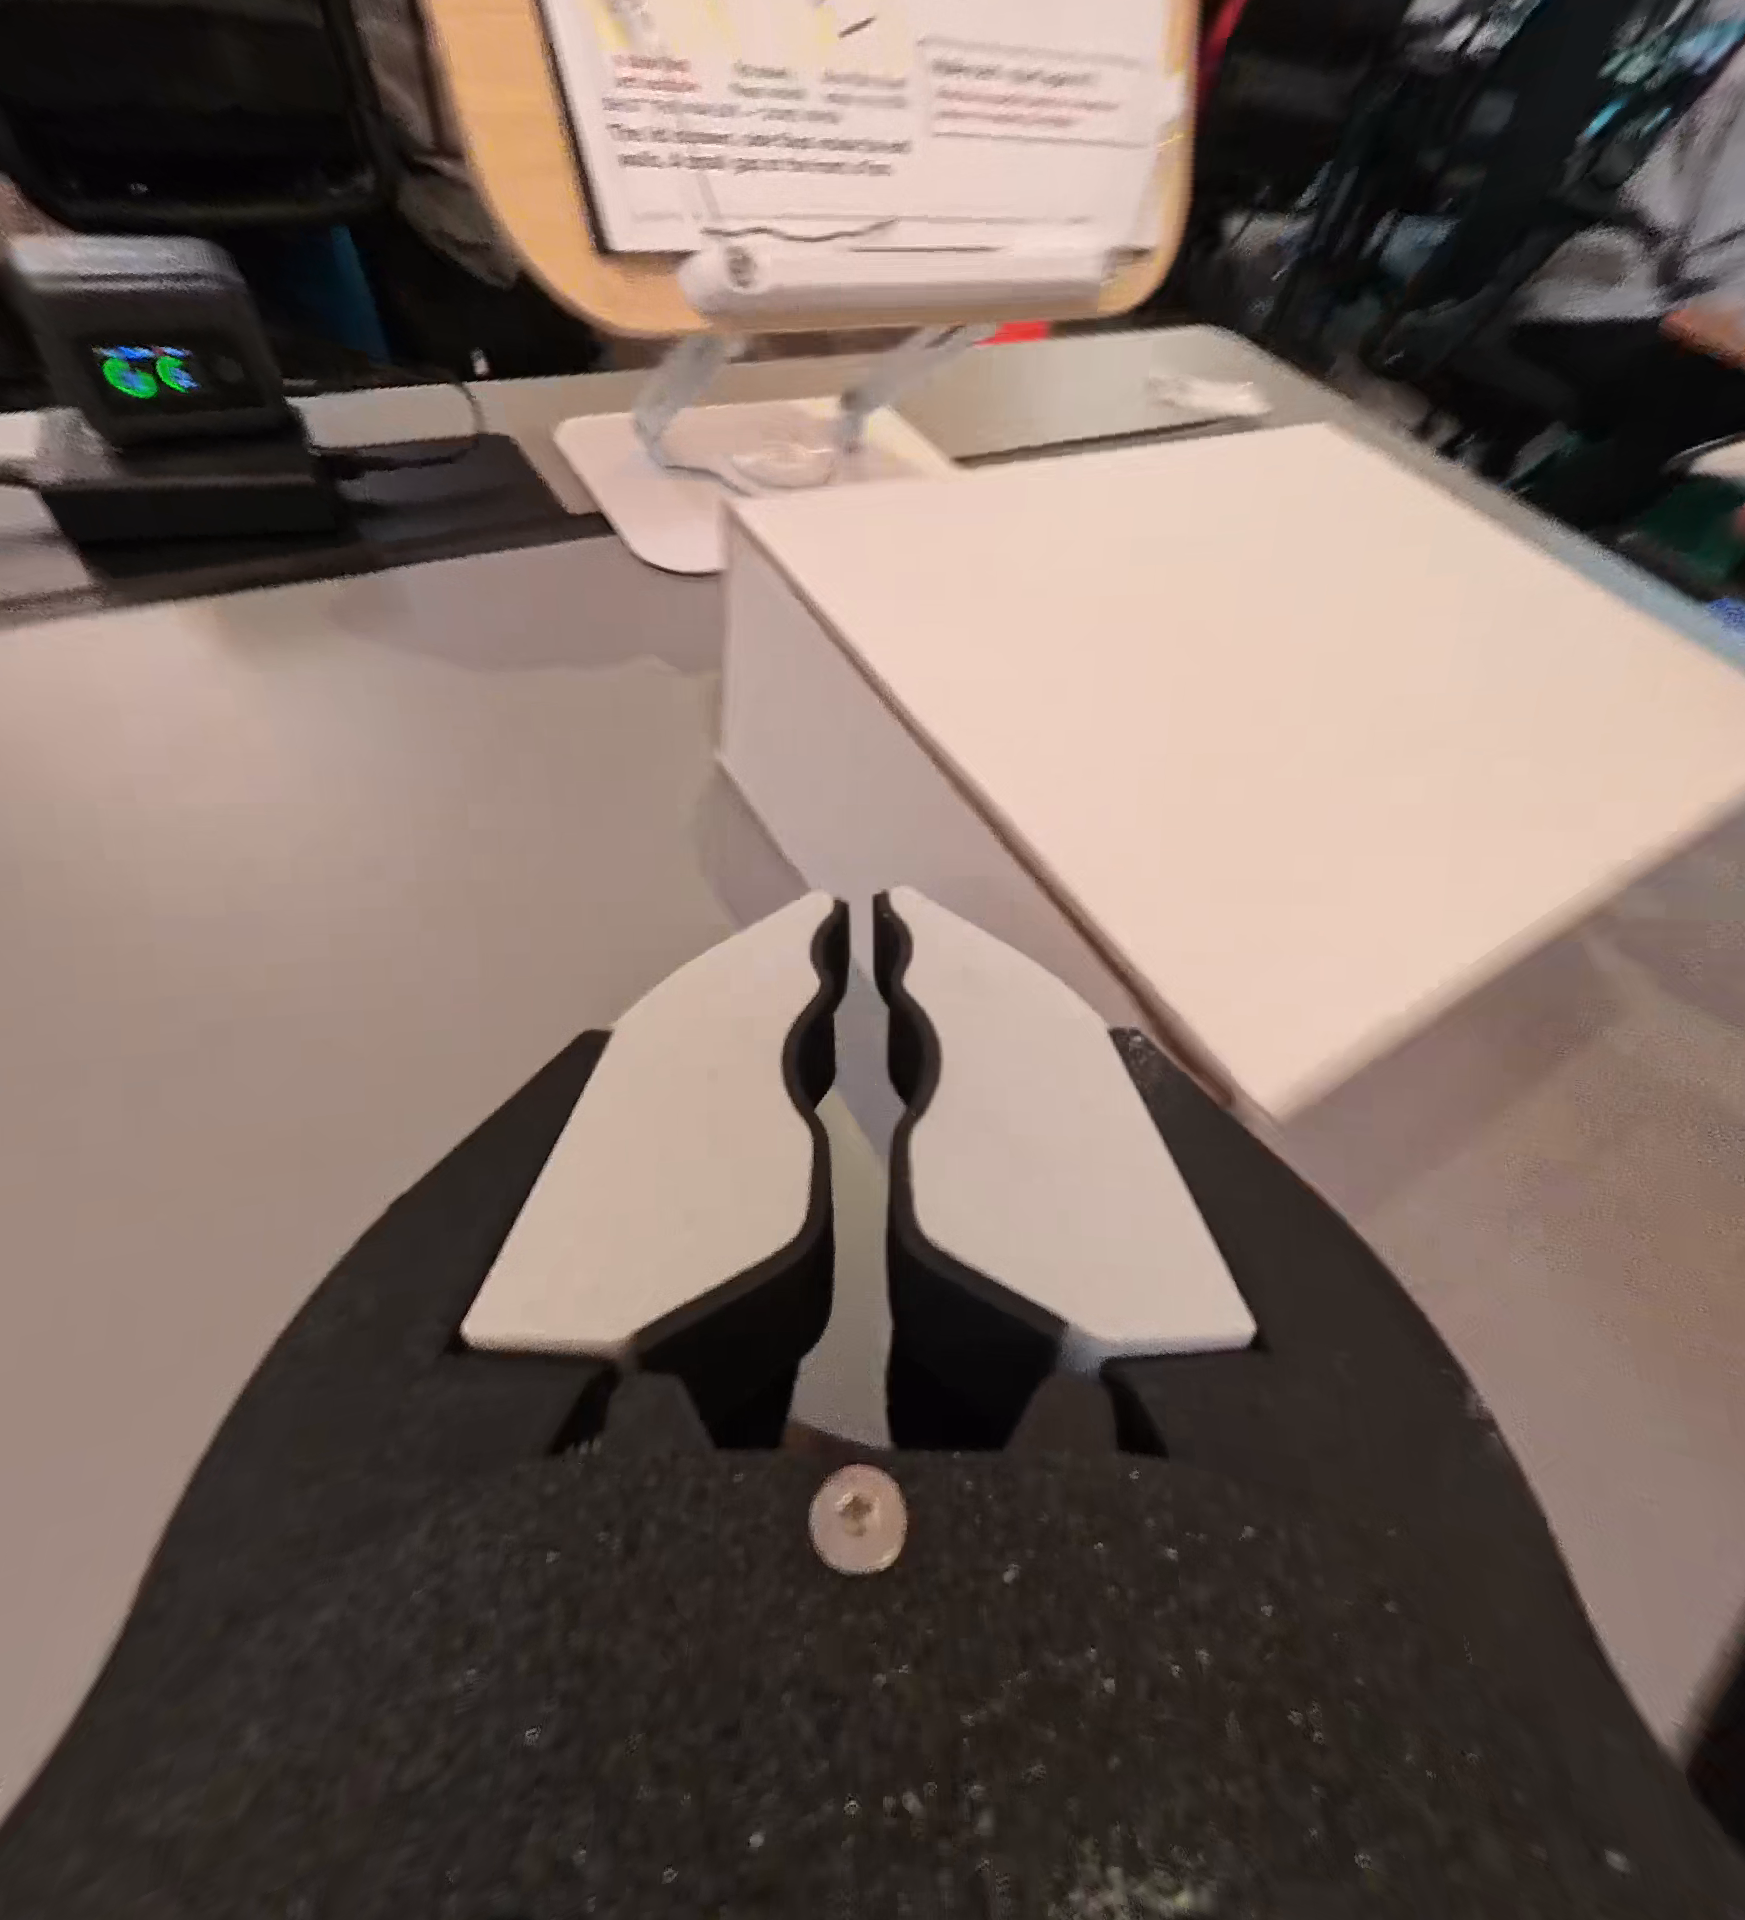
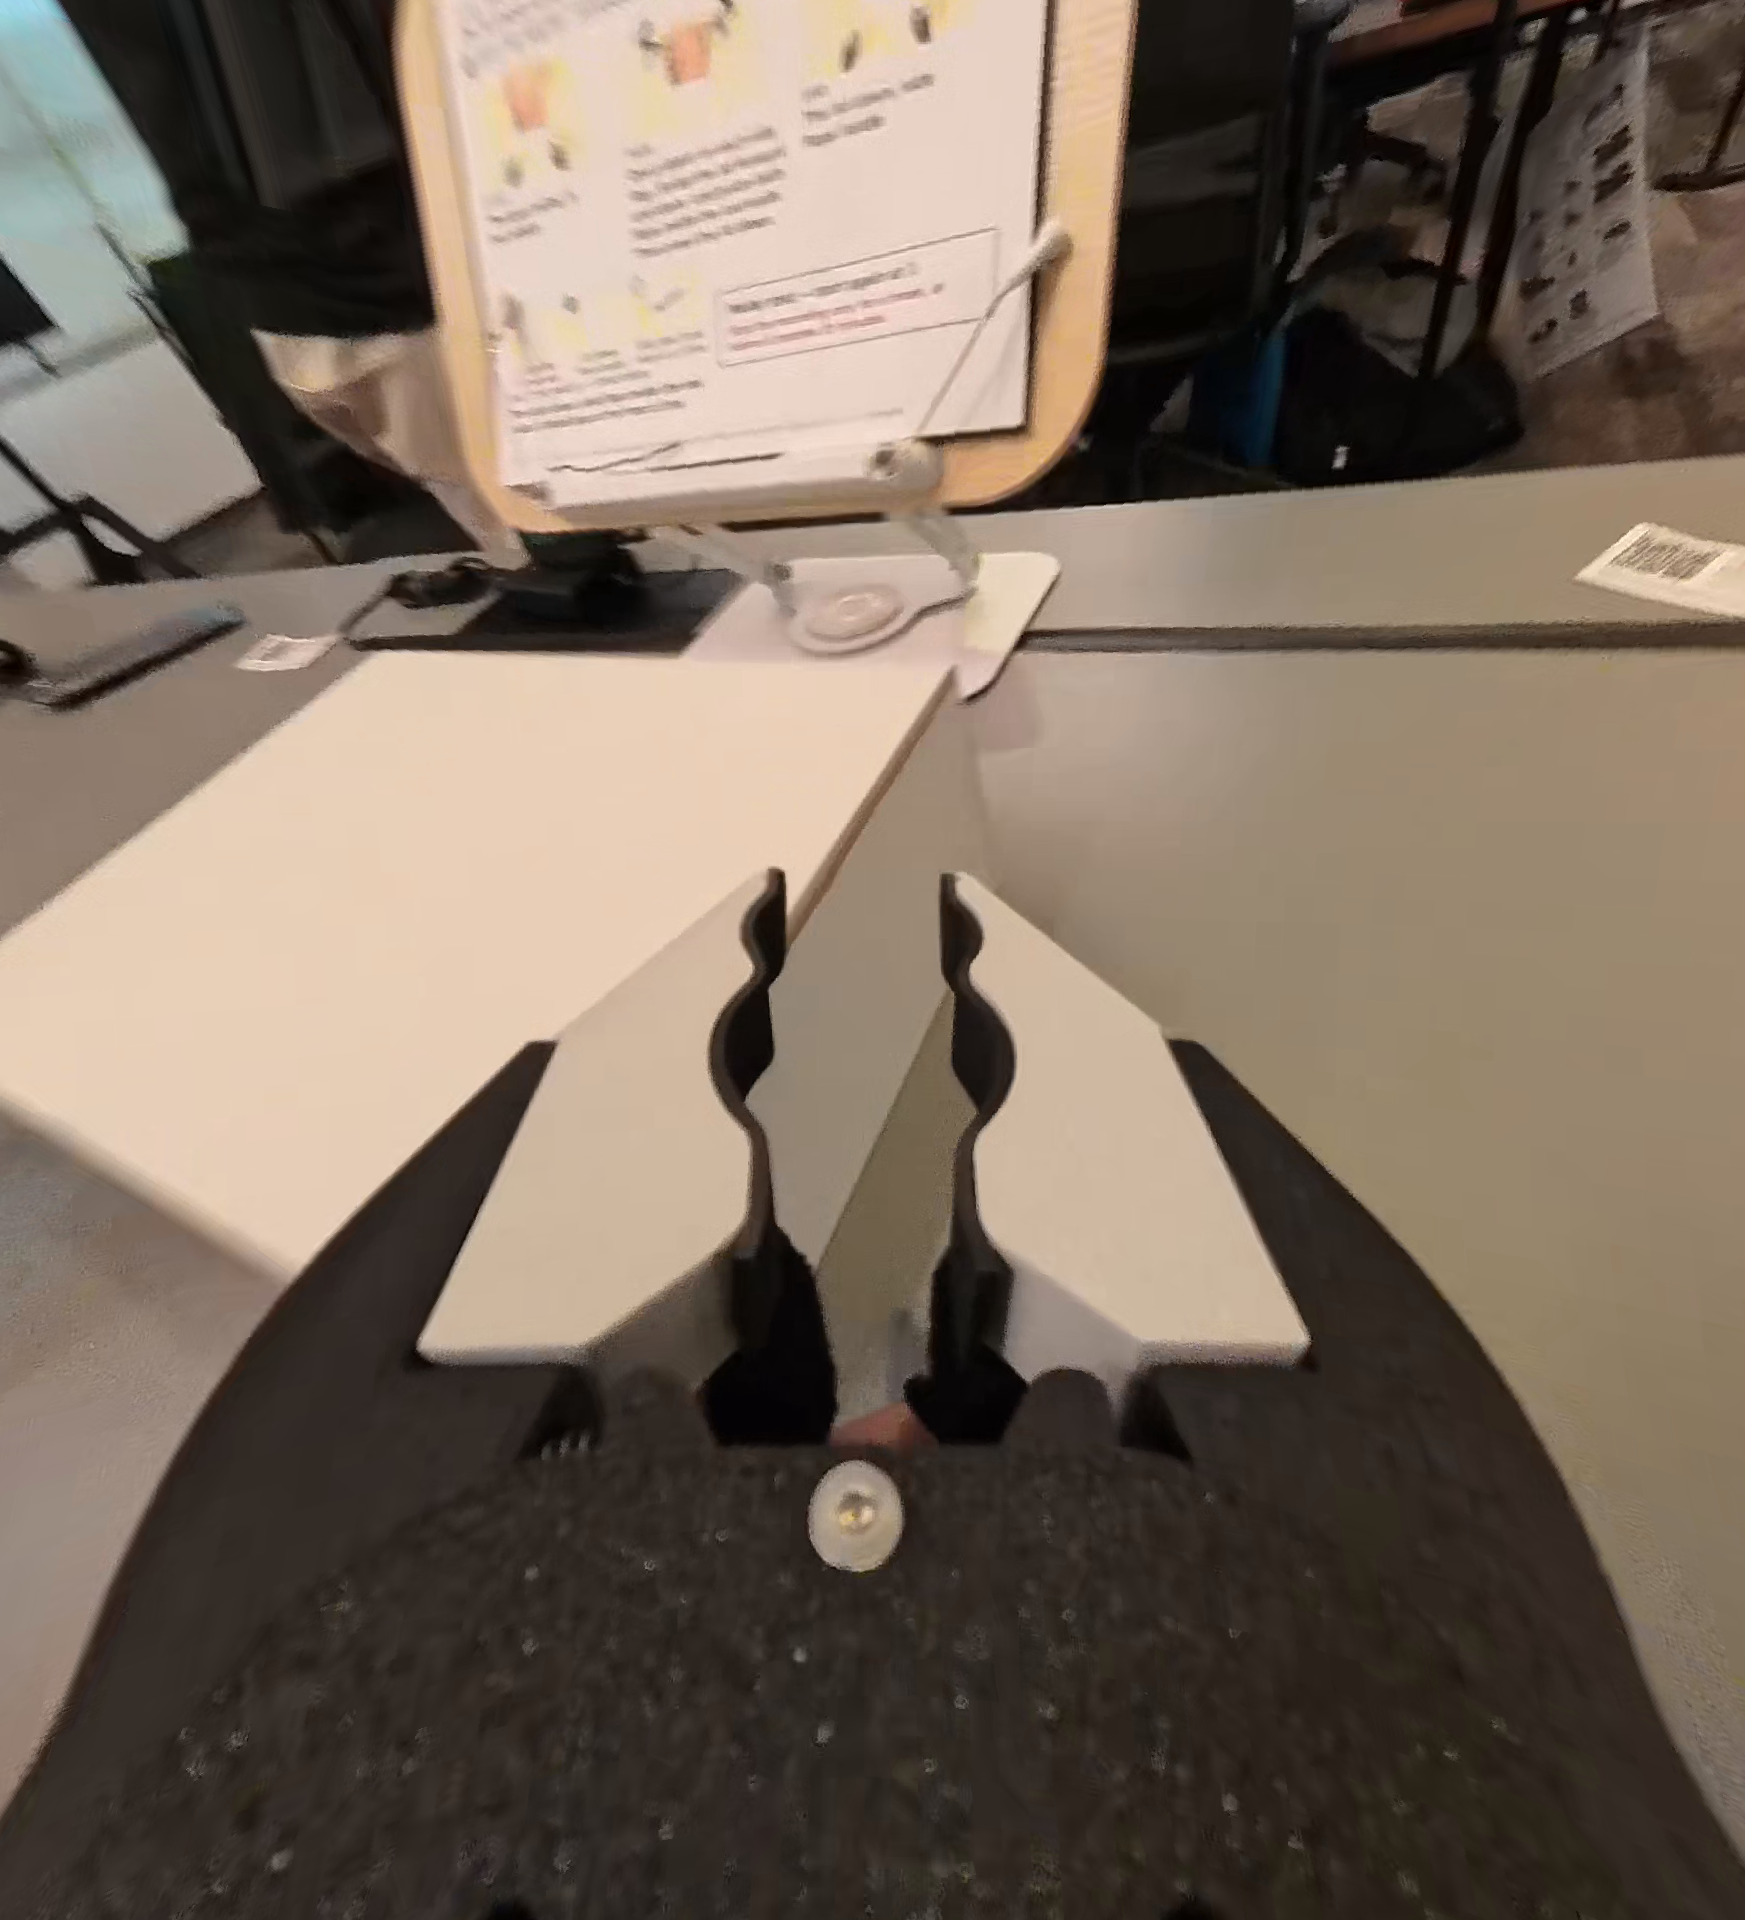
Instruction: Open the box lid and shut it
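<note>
A: Where do we stand?

B: The table (image 1: 224, 831) carries a white box (image 1: 1211, 748), and its lid (image 2: 411, 894) lies flat on top, shut. Neither tongs touches it, so I judge either nothing is begun or the whole task is over; the pictures alone cannot settle which.

A: And the tongs?

B: The left tongs (image 1: 860, 909) sit just beside the box's left wall, nearly closed, only a thin slit between the tips, nothing in it. The right tongs (image 2: 860, 888) hover near the lid's right edge, parted a little wider, also empty.

A: What does one view give that the other lacks?

B: The left view shows the box's side wall and a small black device (image 1: 161, 374) with a lit screen. The right view shows the lid's thin edge, more of the stand (image 2: 754, 260) holding a printed sheet, and a paper slip (image 2: 1699, 571) far right.
</note>
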Motion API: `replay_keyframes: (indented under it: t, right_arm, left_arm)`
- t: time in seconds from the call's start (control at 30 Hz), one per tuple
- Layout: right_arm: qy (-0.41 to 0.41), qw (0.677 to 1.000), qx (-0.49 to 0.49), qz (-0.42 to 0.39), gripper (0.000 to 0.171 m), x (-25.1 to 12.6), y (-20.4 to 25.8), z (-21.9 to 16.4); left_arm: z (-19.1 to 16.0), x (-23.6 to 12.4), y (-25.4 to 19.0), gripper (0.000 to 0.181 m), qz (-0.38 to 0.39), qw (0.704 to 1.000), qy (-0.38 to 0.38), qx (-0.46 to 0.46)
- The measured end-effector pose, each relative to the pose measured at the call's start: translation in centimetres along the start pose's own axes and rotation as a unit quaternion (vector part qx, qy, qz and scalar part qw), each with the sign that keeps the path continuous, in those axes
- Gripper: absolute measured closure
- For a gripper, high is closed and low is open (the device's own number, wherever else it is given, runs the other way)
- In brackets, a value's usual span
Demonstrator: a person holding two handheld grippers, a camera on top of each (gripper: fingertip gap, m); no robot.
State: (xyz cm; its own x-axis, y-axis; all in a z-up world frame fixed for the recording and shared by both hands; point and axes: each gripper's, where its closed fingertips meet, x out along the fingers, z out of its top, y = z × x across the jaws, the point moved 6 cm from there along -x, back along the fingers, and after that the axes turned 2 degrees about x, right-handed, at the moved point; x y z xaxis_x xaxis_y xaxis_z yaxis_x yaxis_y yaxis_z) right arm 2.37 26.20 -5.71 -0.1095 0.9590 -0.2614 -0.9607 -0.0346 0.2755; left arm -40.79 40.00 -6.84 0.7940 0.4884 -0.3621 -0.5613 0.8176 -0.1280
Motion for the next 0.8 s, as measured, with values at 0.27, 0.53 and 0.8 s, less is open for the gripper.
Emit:
replay_keyframes:
  t: [0.27, 0.53, 0.8]
  right_arm:
    - [-0.059, 0.992, 0.109, 0.017, 0.139, -7.8, 7.0, -8.9]
    - [-0.019, 0.998, 0.053, -0.001, 0.139, -8.3, 7.8, -11.1]
    - [-0.017, 0.993, 0.113, 0.033, 0.139, -8.0, 8.4, -11.4]
  left_arm:
    - [-7.2, -5.2, -7.9, 0.161, -0.043, 0.994, -0.043, -0.096]
    - [-8.4, -5.9, -7.0, 0.157, -0.011, 0.999, -0.034, -0.035]
    - [-9.0, -5.0, -8.3, 0.157, -0.030, 0.999, -0.004, -0.028]
